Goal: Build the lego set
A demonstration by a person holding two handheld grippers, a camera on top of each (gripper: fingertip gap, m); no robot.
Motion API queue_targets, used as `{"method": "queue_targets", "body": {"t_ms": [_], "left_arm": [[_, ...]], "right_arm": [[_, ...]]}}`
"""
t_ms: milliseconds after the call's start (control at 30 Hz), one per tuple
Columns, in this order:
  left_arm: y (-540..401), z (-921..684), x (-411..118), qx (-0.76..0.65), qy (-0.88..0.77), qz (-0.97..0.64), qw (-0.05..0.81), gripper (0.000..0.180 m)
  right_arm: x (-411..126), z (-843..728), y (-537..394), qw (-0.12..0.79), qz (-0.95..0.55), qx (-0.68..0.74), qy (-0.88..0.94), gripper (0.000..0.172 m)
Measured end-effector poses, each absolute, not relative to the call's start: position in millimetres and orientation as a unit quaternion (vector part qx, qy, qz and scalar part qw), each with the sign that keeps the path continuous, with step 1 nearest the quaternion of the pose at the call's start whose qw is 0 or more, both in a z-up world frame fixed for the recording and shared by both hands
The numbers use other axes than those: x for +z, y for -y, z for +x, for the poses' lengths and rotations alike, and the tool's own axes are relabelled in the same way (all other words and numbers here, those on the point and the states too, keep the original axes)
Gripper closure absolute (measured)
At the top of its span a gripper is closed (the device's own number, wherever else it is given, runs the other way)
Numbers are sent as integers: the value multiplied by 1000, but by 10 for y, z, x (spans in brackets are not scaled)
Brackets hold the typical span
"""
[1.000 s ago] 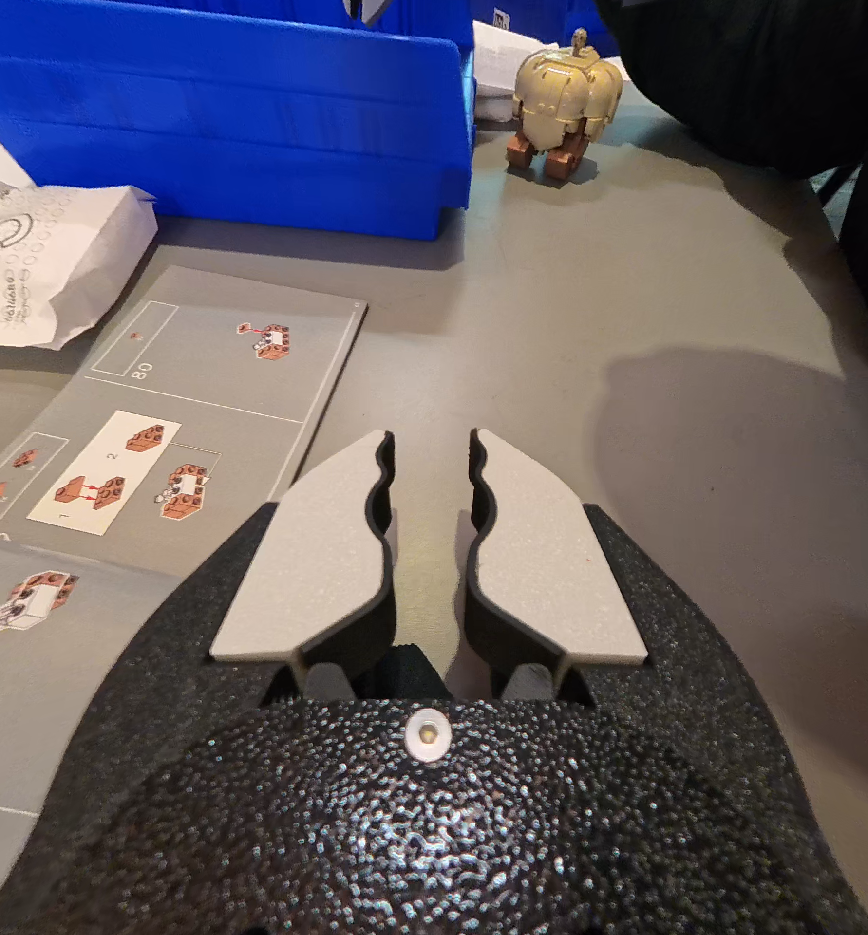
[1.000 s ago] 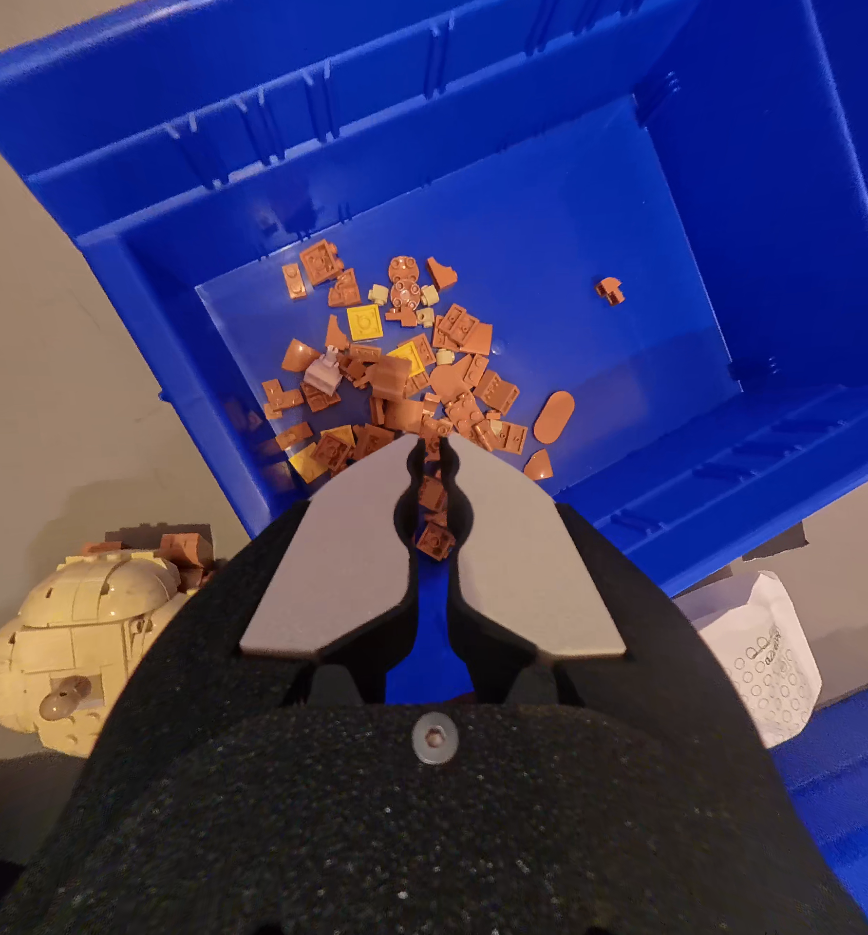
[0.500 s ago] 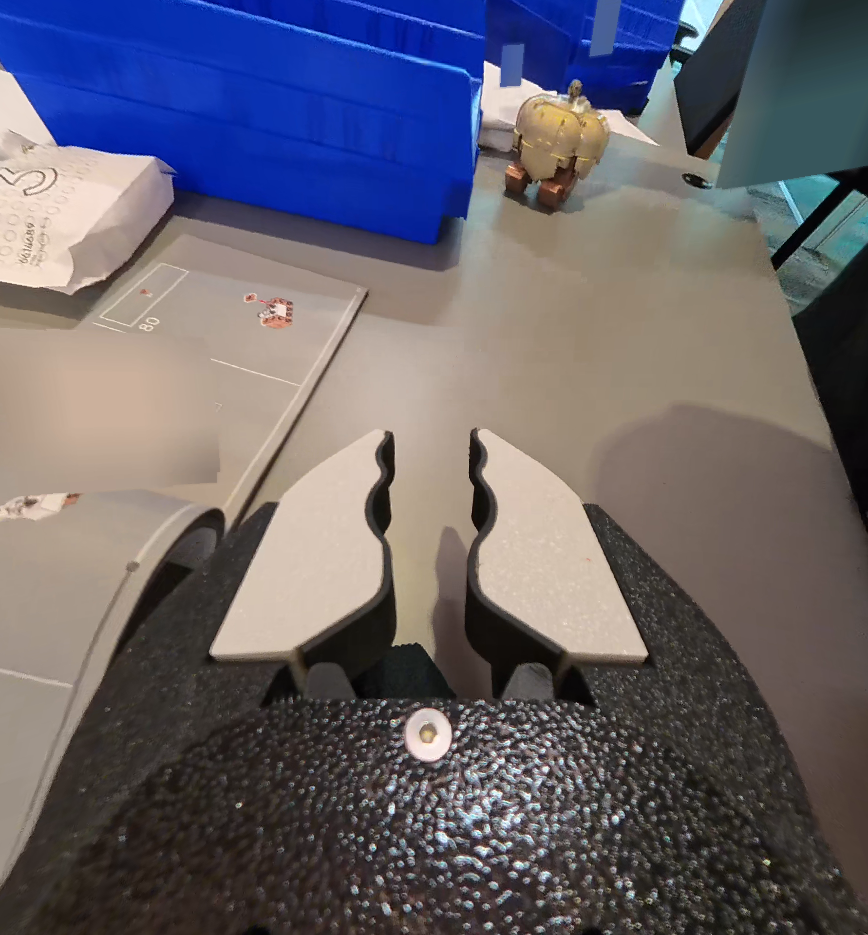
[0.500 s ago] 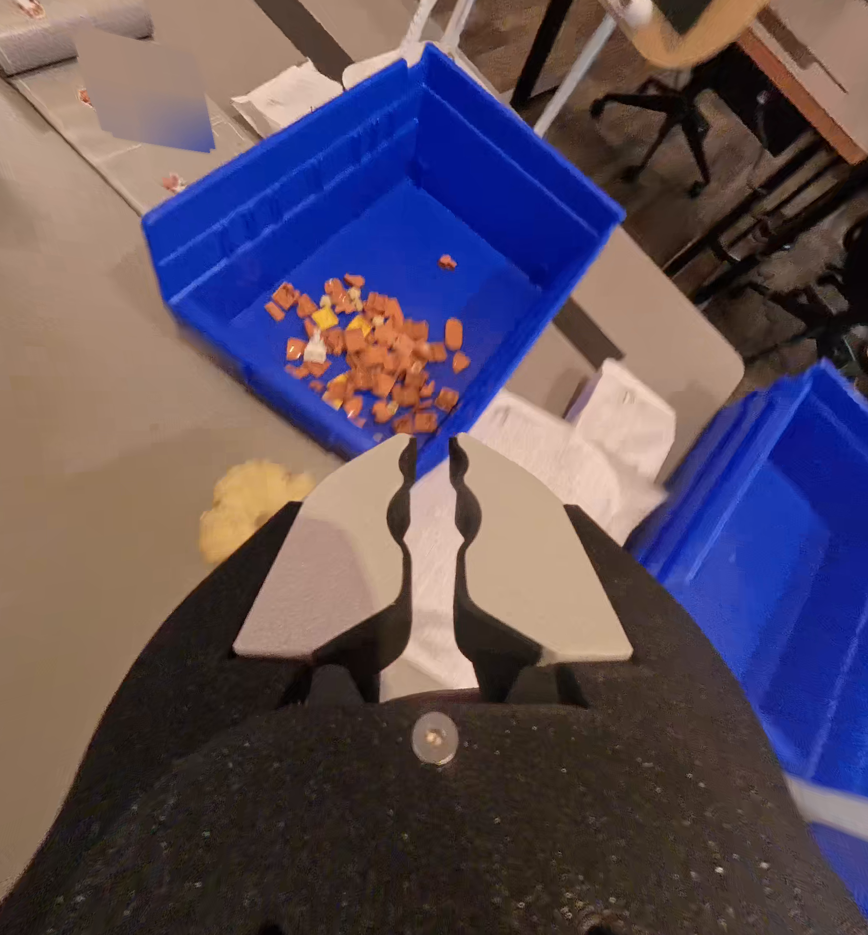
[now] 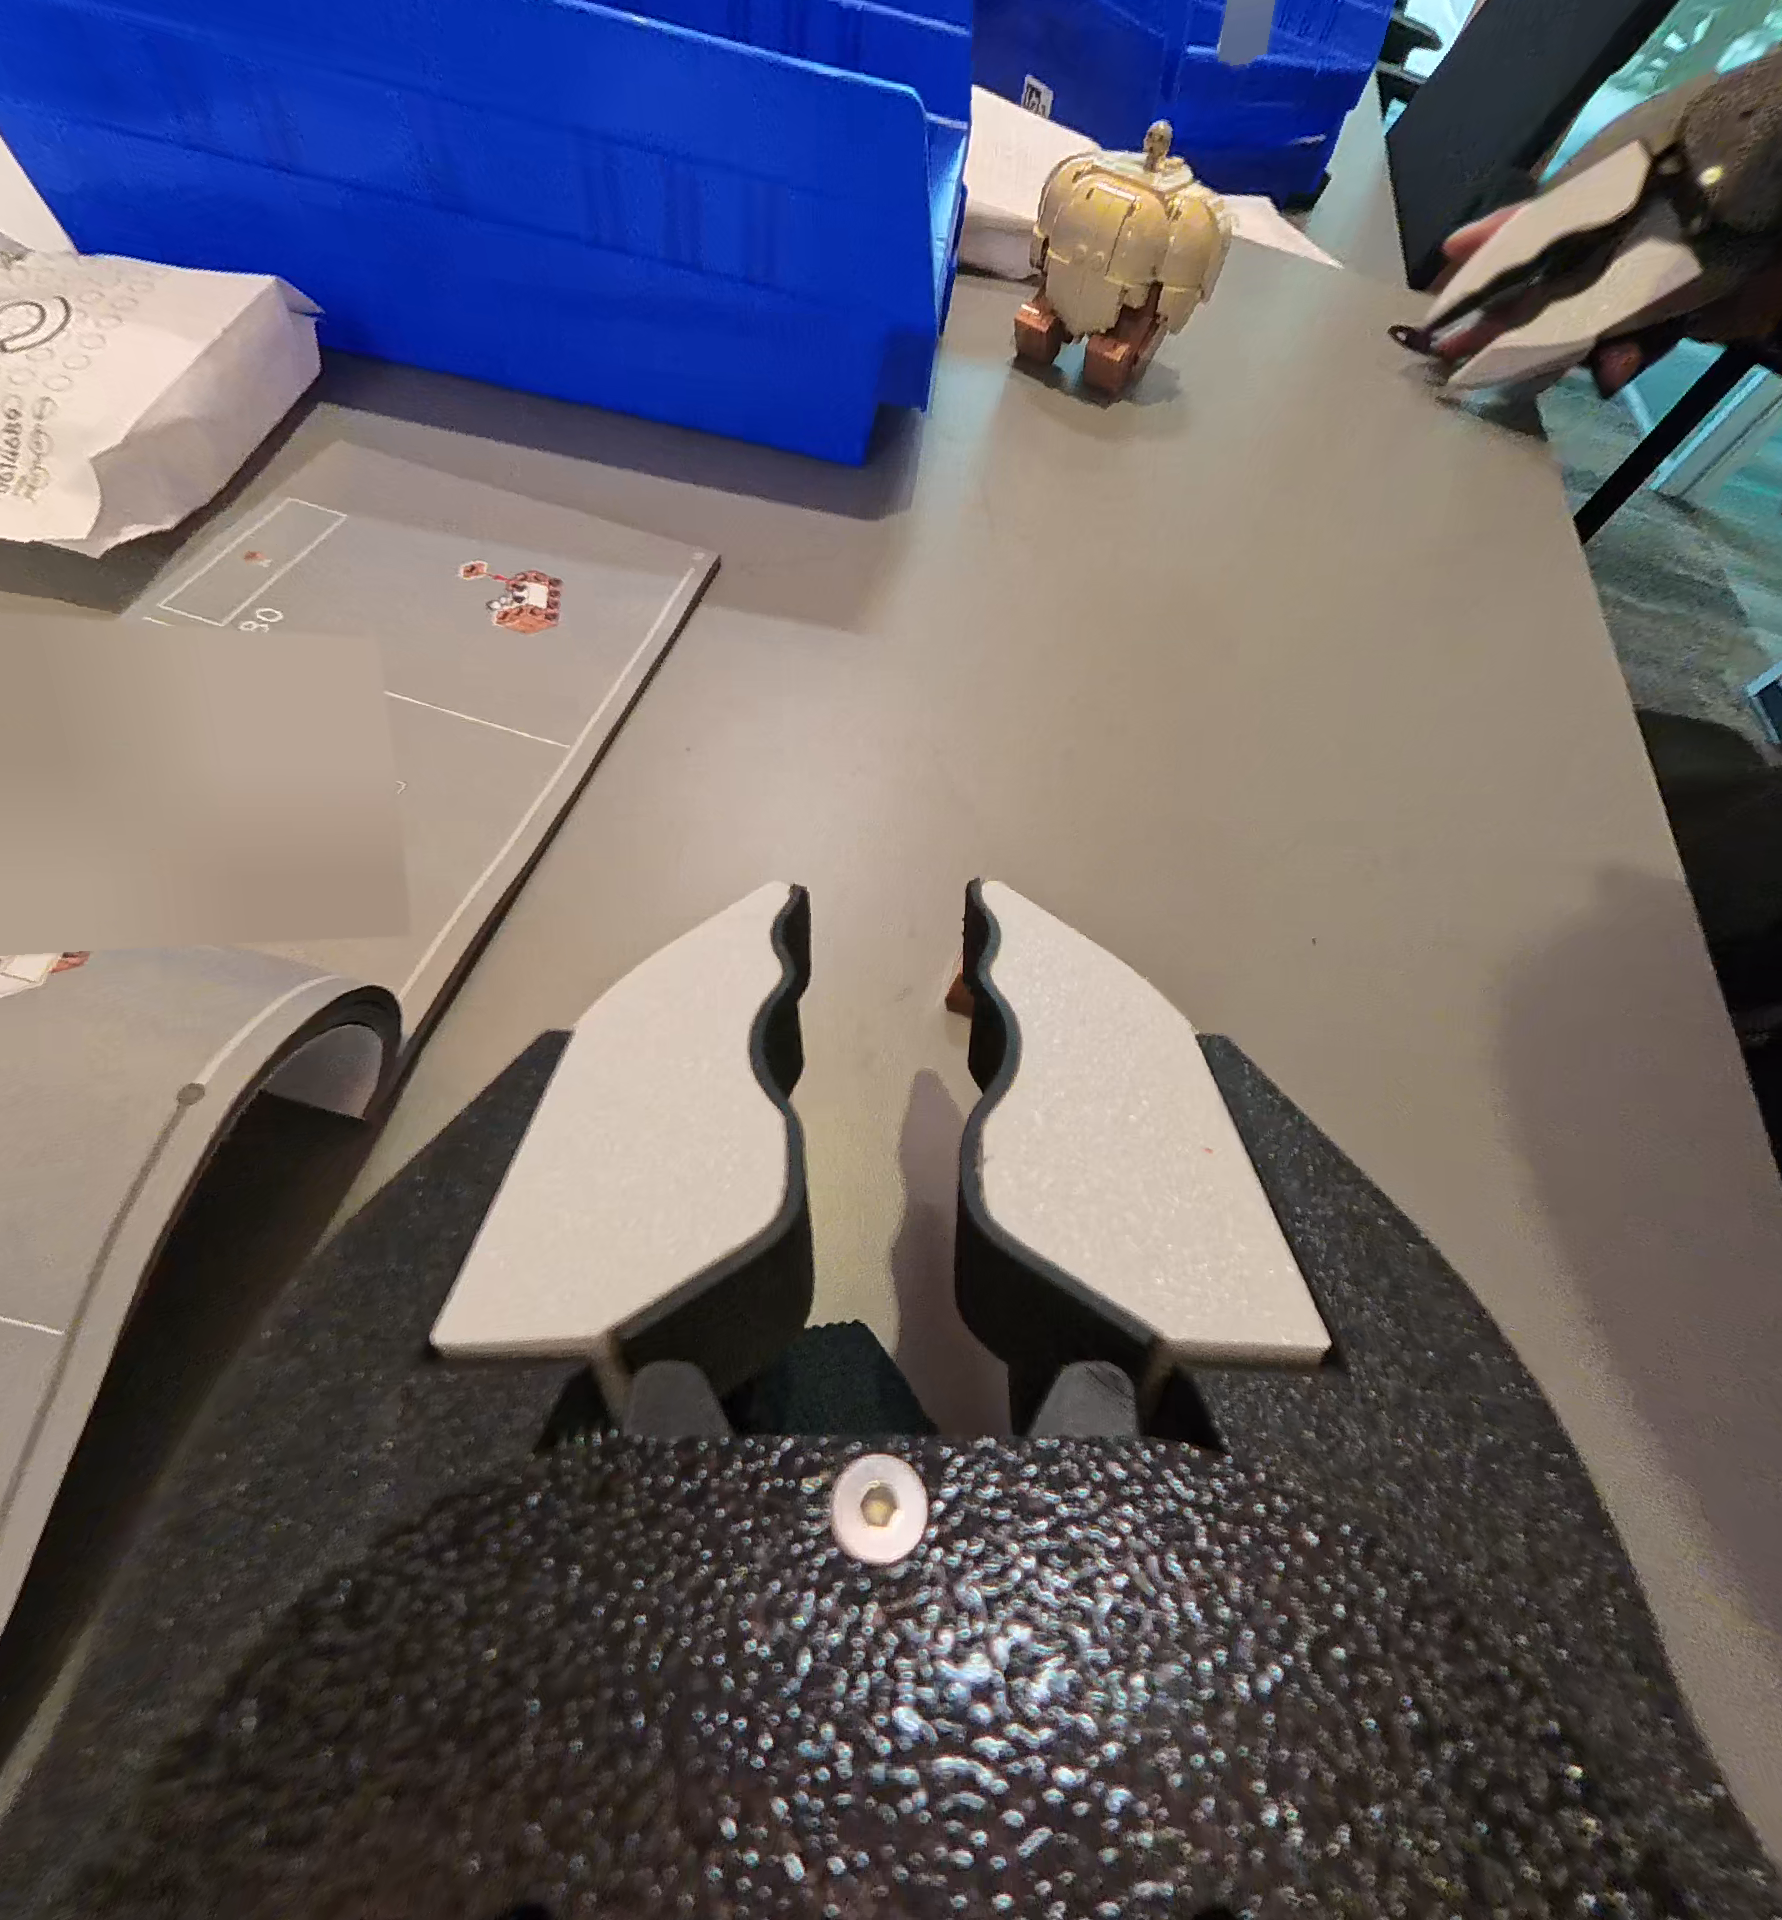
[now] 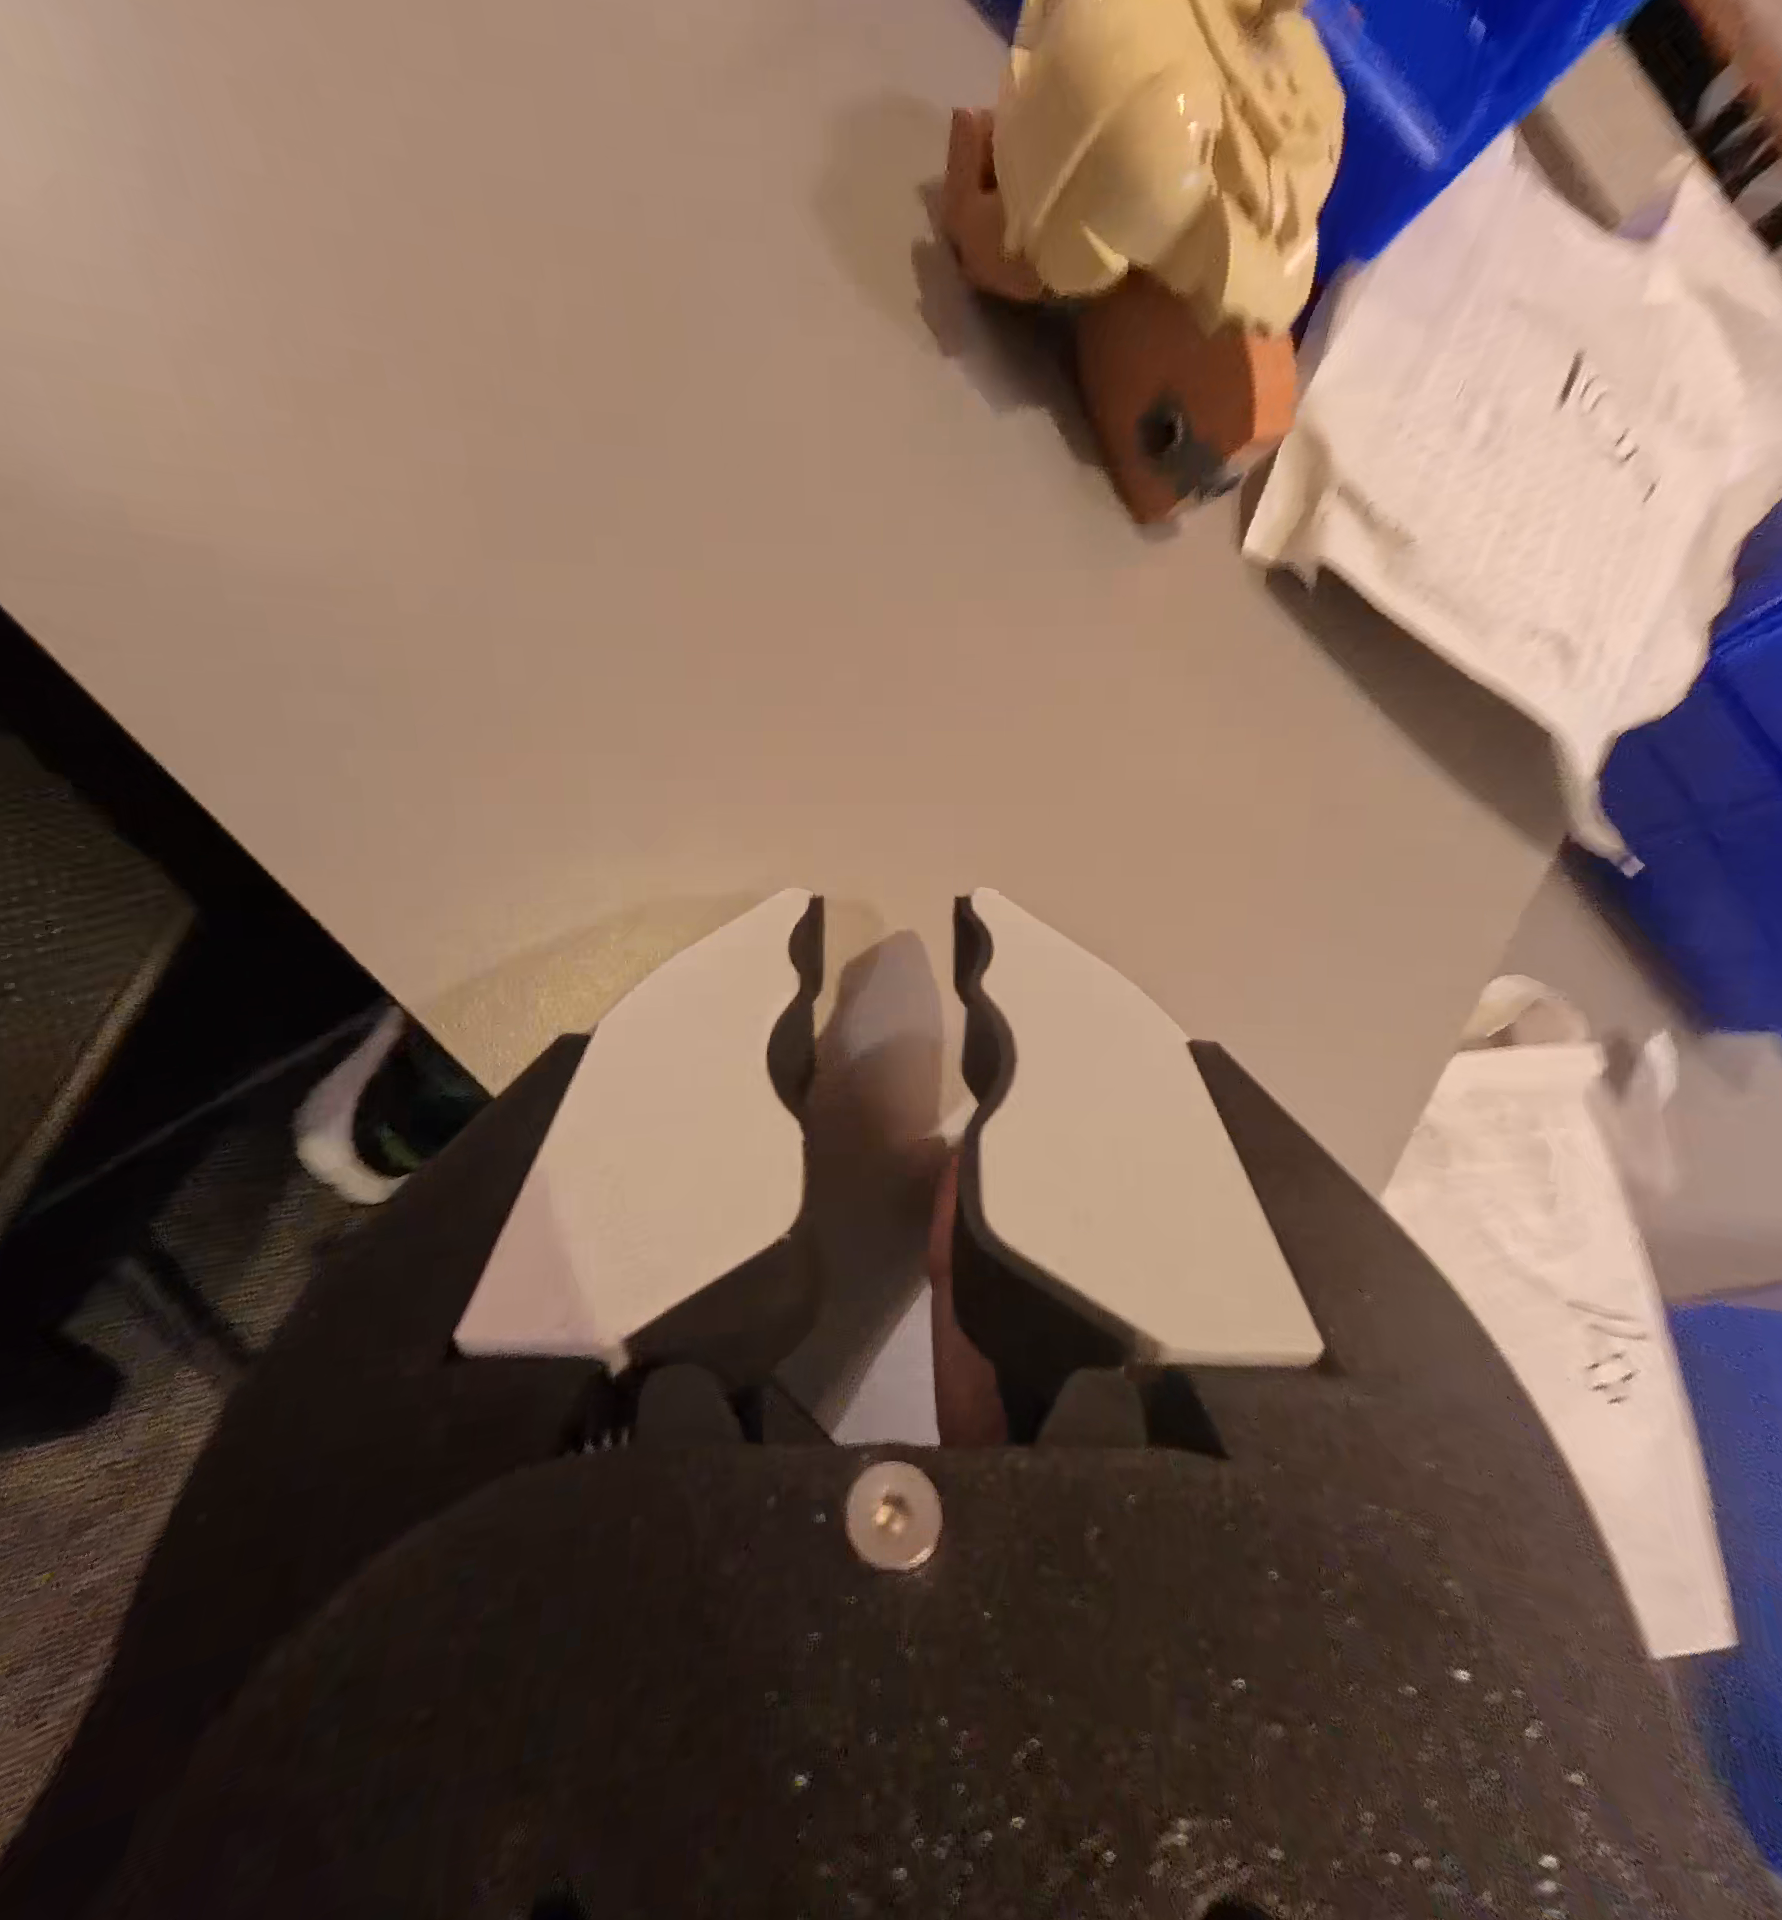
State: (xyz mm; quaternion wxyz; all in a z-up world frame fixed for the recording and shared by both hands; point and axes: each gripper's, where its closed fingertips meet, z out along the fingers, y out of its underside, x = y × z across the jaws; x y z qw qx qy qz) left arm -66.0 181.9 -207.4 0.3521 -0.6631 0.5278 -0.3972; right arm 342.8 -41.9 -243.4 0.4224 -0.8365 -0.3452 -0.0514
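The left gripper [image 5: 887, 904] hangs low over a grey table [image 5: 1230, 727] with its fingers apart and nothing between them; a small brown brick [image 5: 960, 987] lies on the table, touching the inner edge of the right-hand finger [image 5: 1095, 1132], mostly hidden by it; an open instruction booklet [image 5: 430, 665] lies to the left, a blue bin [image 5: 513, 239] beyond it. The right gripper [image 6: 888, 909] hovers above the table's corner, fingers parted, gripping nothing; a tan brick figure with brown feet [image 6: 1167, 145] stands ahead beside white paper bags [image 6: 1521, 447].
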Motion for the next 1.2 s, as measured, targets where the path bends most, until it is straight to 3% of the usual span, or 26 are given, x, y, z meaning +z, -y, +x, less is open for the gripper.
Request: {"method": "queue_targets", "body": {"t_ms": [233, 800, 1200], "left_arm": [[-1791, -712, -2081, -387, -524, -666, 364, 153], [-1786, -711, -2088, -399, -523, -668, 348, 153], [-1780, -727, -2029, -380, -537, -658, 366, 153]], "right_arm": [[-2410, 3449, 395, 441, -831, -63, 334, 145], [-2486, 3605, 367, 391, -879, -1, 275, 141], [-2150, 3439, 220, 444, -827, -51, 341, 140]]}}
